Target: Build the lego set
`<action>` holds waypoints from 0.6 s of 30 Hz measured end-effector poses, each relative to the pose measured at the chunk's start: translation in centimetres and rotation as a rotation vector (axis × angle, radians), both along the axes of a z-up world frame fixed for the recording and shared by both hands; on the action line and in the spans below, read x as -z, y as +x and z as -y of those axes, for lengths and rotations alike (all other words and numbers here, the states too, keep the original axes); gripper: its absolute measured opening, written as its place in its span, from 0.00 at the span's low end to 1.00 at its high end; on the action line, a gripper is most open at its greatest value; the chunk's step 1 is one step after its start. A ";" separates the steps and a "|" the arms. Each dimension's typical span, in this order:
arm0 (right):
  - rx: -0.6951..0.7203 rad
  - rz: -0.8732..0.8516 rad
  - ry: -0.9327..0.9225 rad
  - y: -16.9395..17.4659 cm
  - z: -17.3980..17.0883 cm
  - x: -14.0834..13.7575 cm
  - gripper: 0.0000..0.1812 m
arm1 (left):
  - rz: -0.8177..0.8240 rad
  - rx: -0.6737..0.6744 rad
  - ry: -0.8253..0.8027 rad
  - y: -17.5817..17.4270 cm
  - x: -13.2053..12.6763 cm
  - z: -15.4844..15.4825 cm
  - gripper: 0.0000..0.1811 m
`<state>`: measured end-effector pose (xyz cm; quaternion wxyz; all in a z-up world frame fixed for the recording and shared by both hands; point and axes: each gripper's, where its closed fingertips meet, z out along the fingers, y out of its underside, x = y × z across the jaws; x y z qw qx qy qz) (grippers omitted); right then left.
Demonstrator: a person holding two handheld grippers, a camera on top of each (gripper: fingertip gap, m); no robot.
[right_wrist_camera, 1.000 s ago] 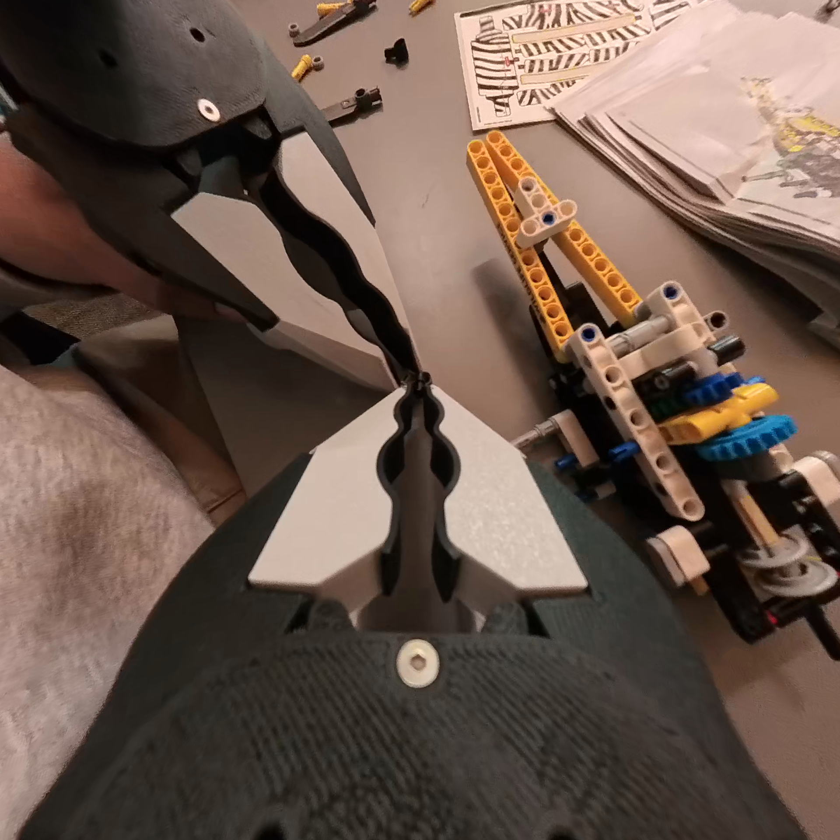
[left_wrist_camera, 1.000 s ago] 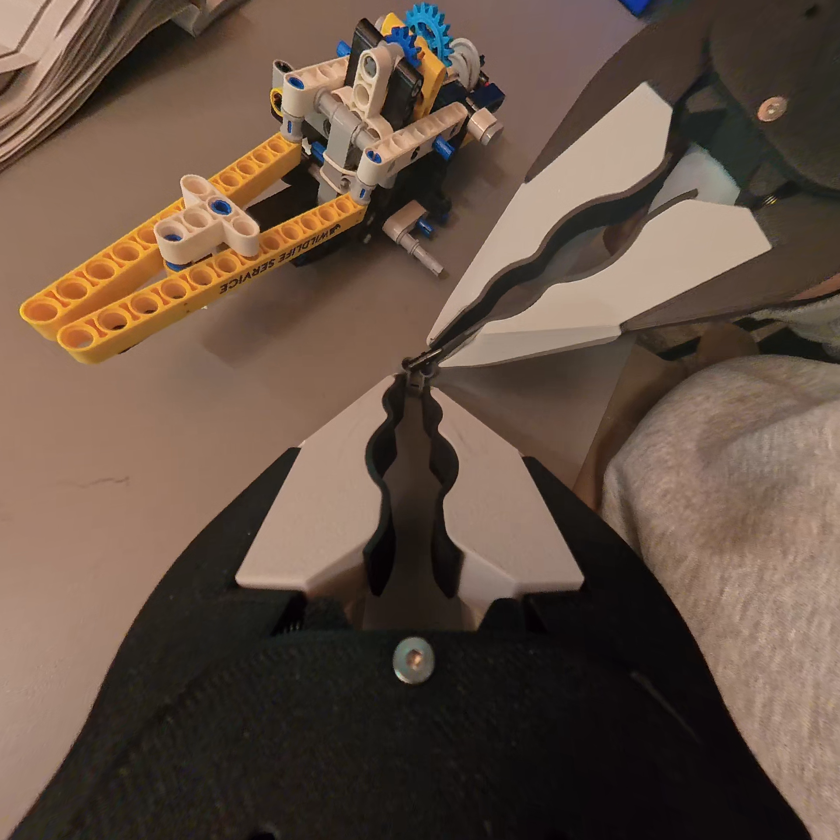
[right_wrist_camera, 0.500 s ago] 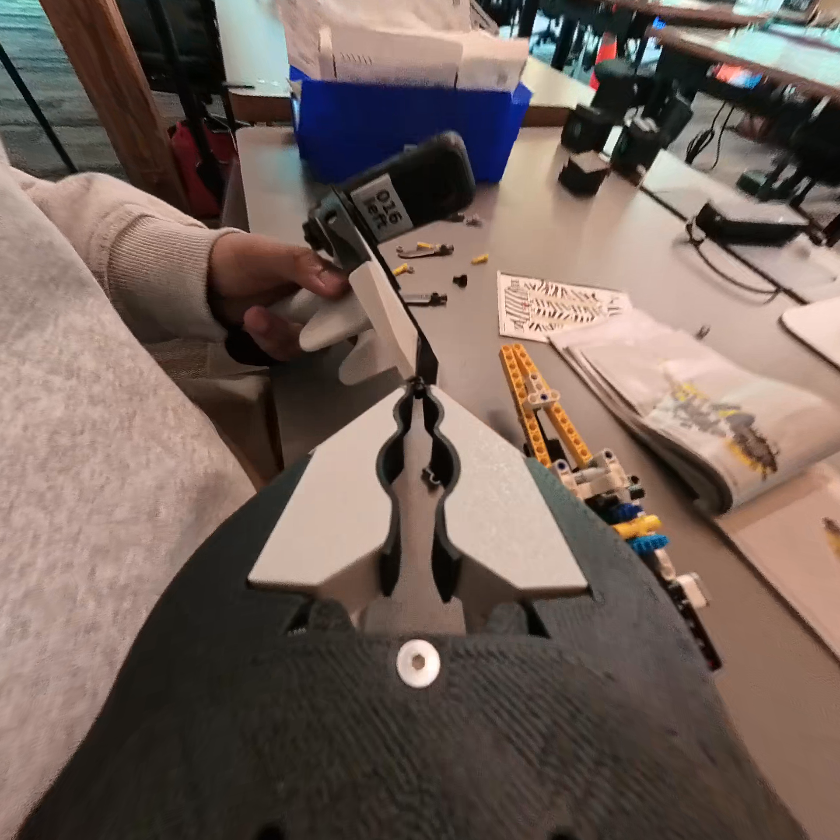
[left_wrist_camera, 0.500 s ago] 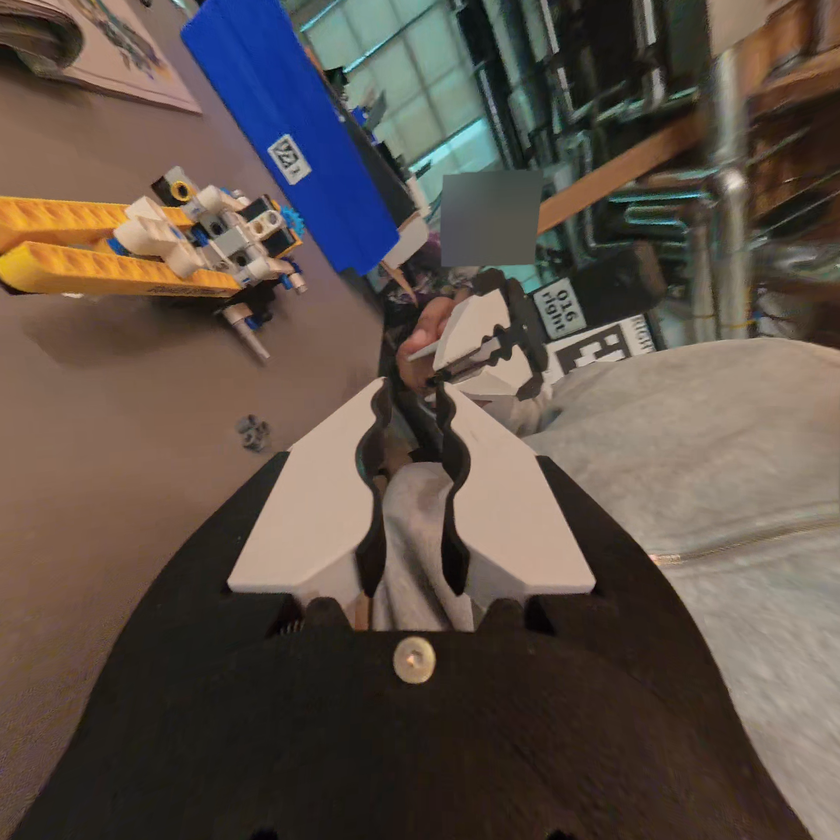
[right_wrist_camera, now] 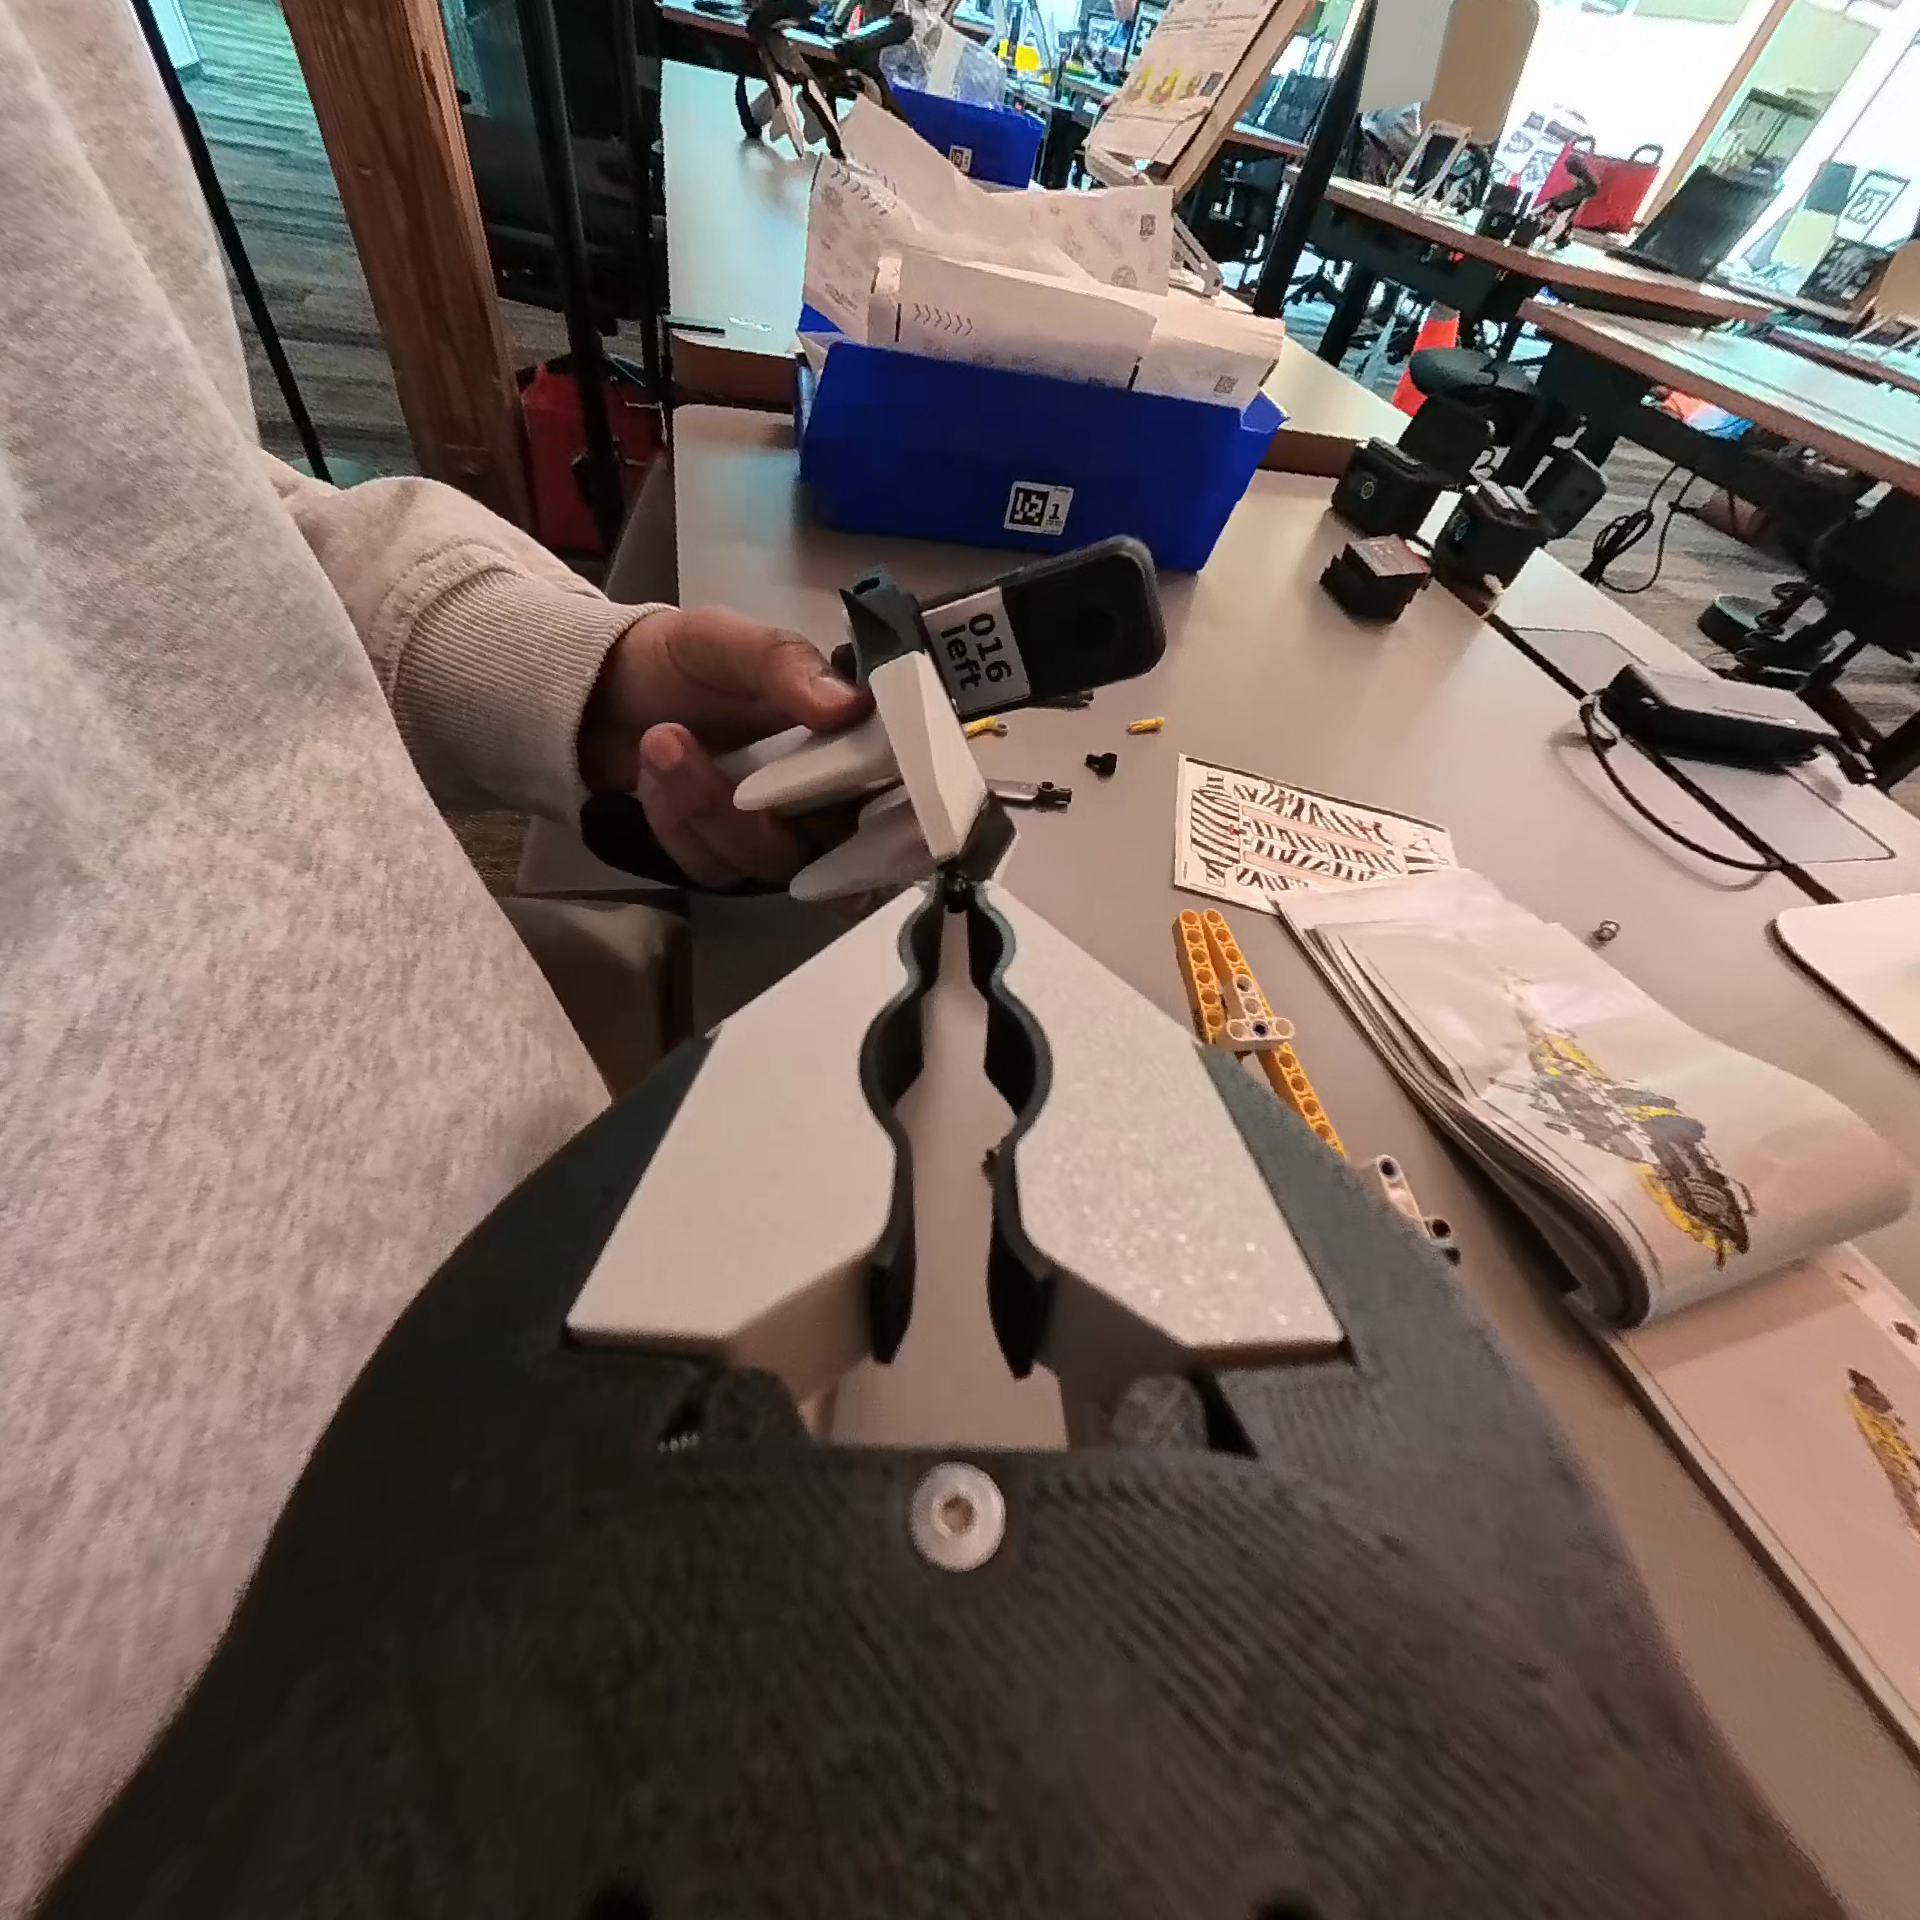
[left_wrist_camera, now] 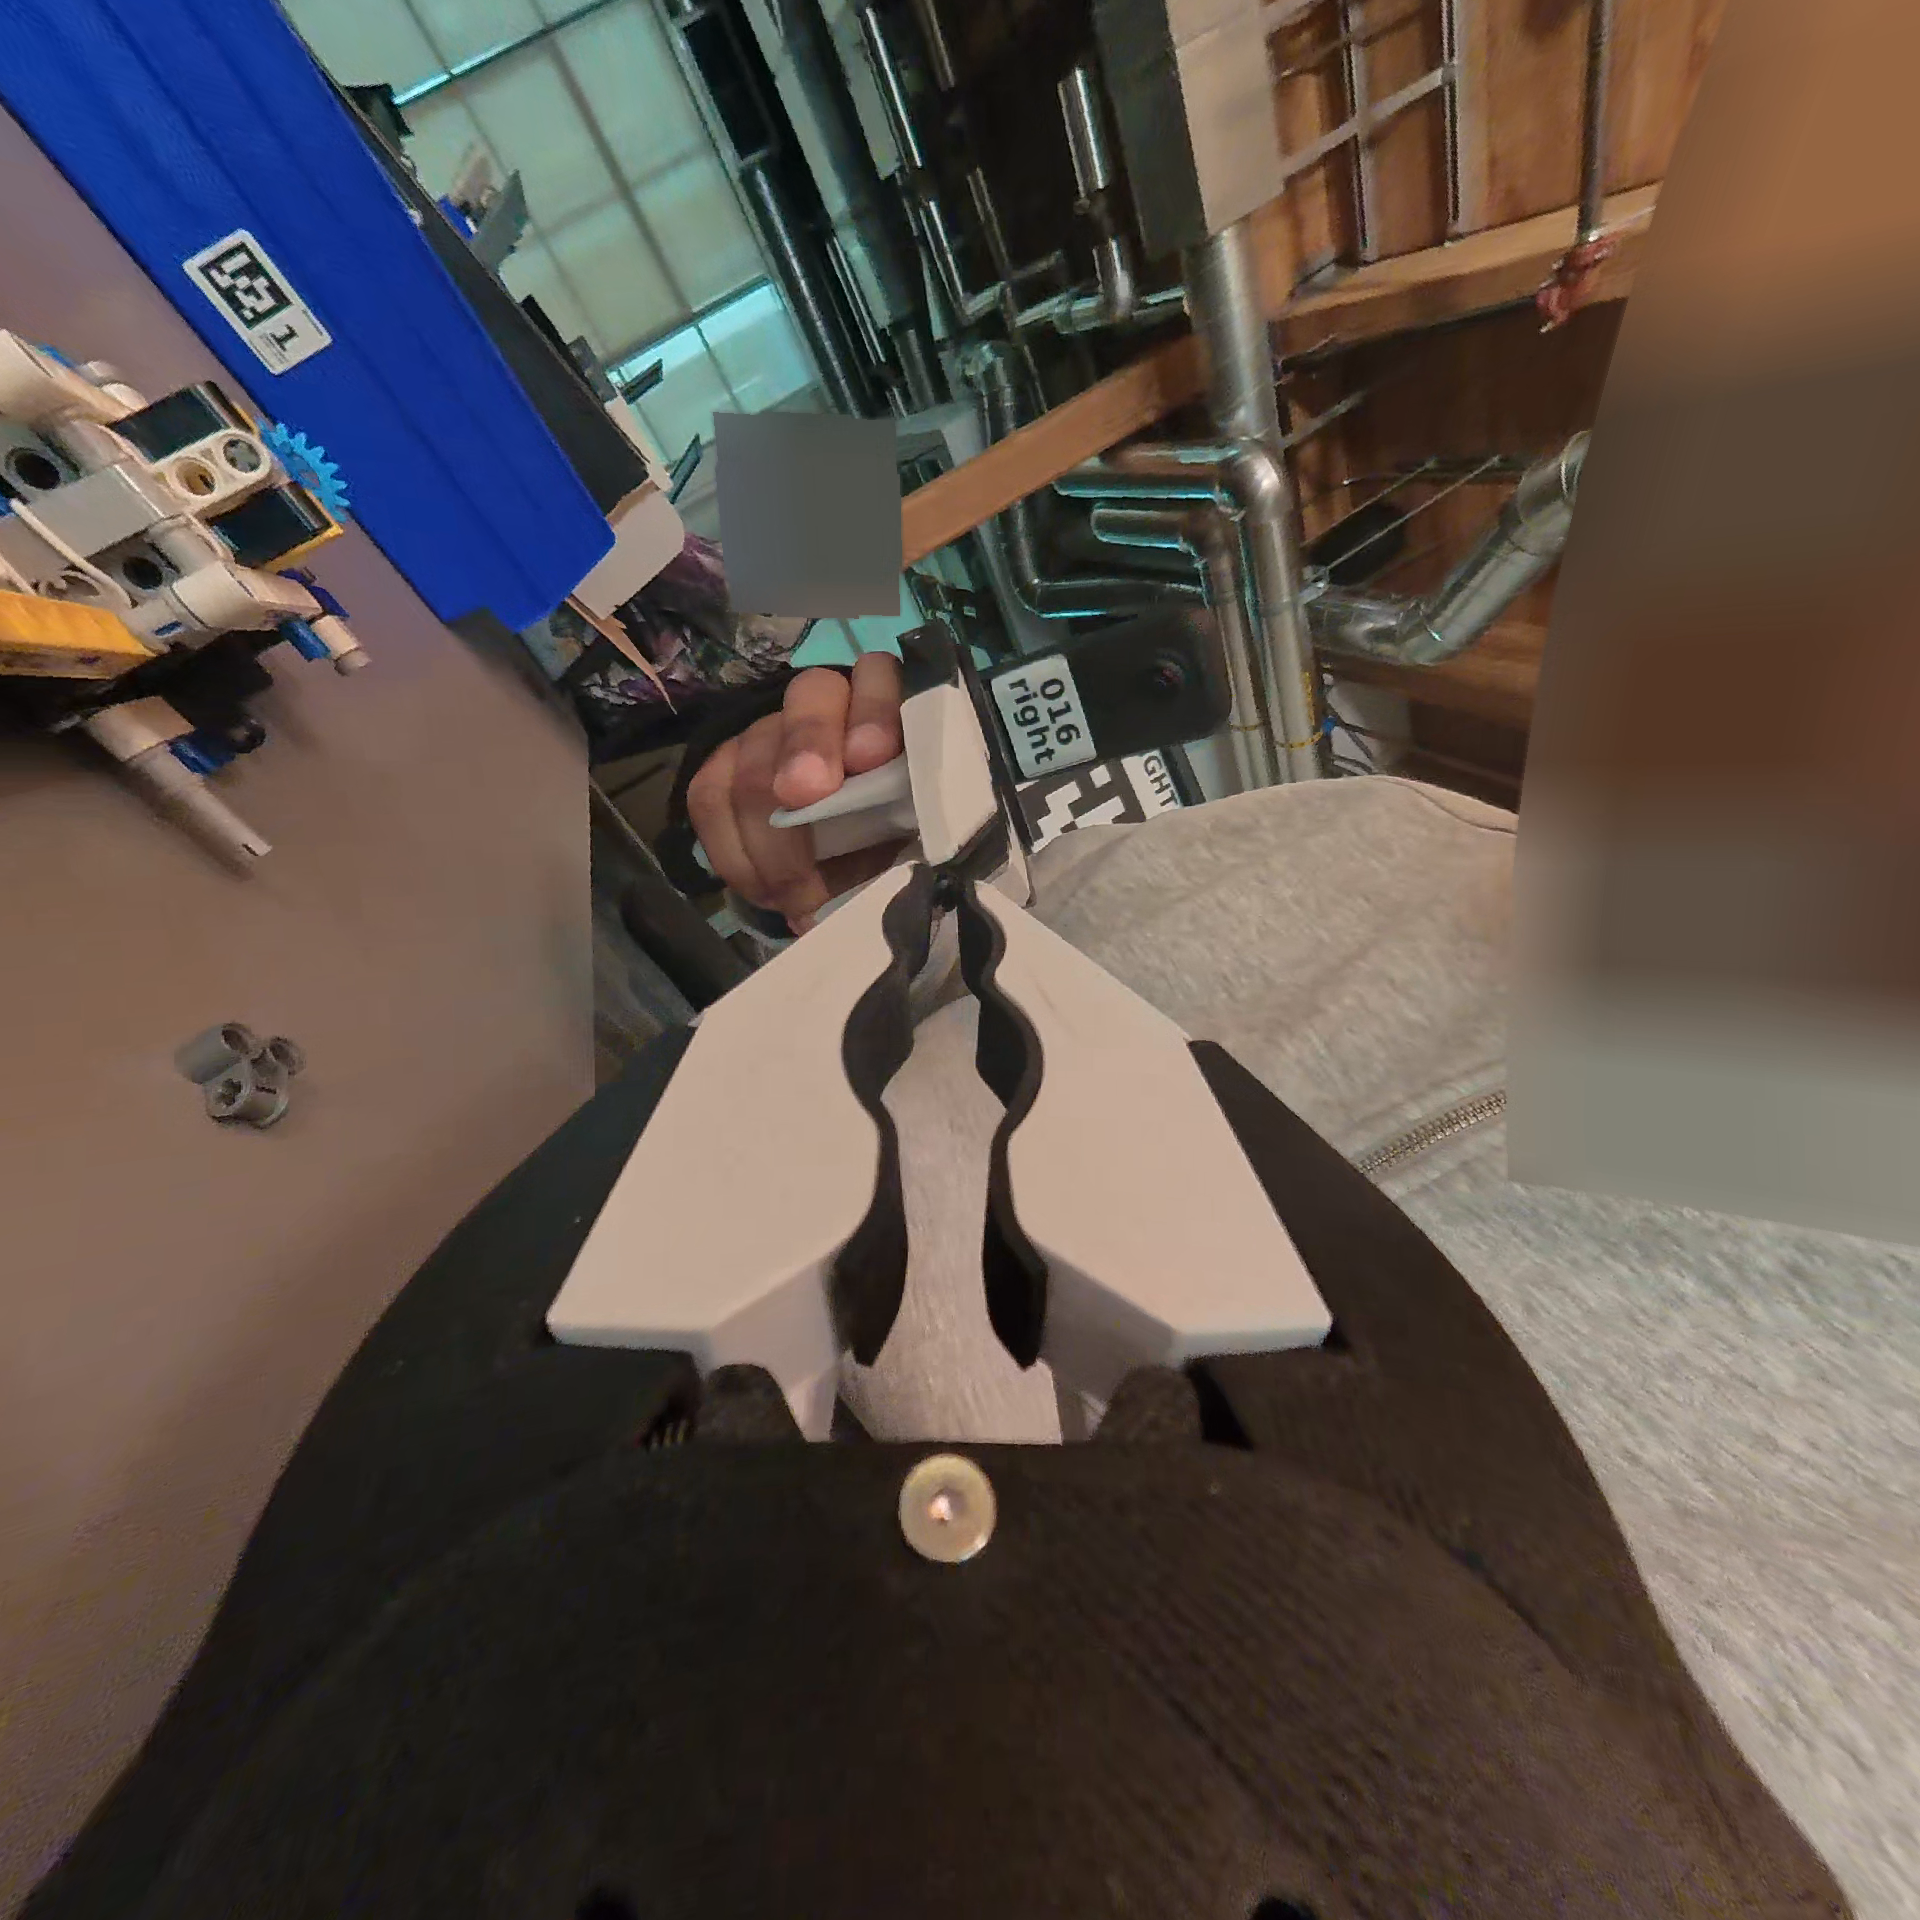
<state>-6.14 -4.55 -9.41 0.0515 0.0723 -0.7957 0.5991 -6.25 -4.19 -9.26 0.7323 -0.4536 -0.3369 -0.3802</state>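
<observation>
My left gripper (left_wrist_camera: 945, 891) and my right gripper (right_wrist_camera: 954, 896) meet tip to tip in the air in front of a person's grey sweatshirt. Both are shut on a small black piece (right_wrist_camera: 954, 883), also seen in the left wrist view (left_wrist_camera: 943, 885). The right gripper (left_wrist_camera: 951, 769) shows farther off in the left wrist view, and the left gripper (right_wrist_camera: 930, 769) in the right wrist view. The part-built lego model (left_wrist_camera: 156, 540), with yellow beams (right_wrist_camera: 1226, 987), lies on the grey table (left_wrist_camera: 364, 935). A small grey connector (left_wrist_camera: 241, 1070) lies loose near the table edge.
A blue bin (right_wrist_camera: 1018, 457) with white bags stands at the back of the table. An instruction booklet (right_wrist_camera: 1558, 1091) and a striped sticker sheet (right_wrist_camera: 1299, 831) lie to the right. Small loose parts (right_wrist_camera: 1101, 764) lie behind the left gripper. Cameras and cables sit at the far right. Only a small space, under 4 cm, lies between the two pairs of fingers.
Both grippers have risen from the tabletop beside the model and tilted up toward the person's body. The left gripper's tips, parted half a second ago, are closed on the black piece again.
</observation>
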 end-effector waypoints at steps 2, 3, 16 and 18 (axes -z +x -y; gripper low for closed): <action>-0.001 0.000 -0.008 0.1 0.0 -0.1 0.02 | -0.011 0.001 -0.002 0.1 -0.1 0.0 0.01; 0.000 0.001 -0.013 0.1 0.0 -0.1 0.02 | -0.011 0.002 0.000 0.1 -0.1 0.0 0.01; 0.016 -0.105 0.025 -0.2 0.3 0.2 0.03 | 0.002 0.001 -0.020 -0.1 0.3 -0.1 0.01; 0.006 -0.105 0.041 -0.1 0.4 0.3 0.02 | 0.007 0.001 -0.016 -0.1 0.3 0.0 0.01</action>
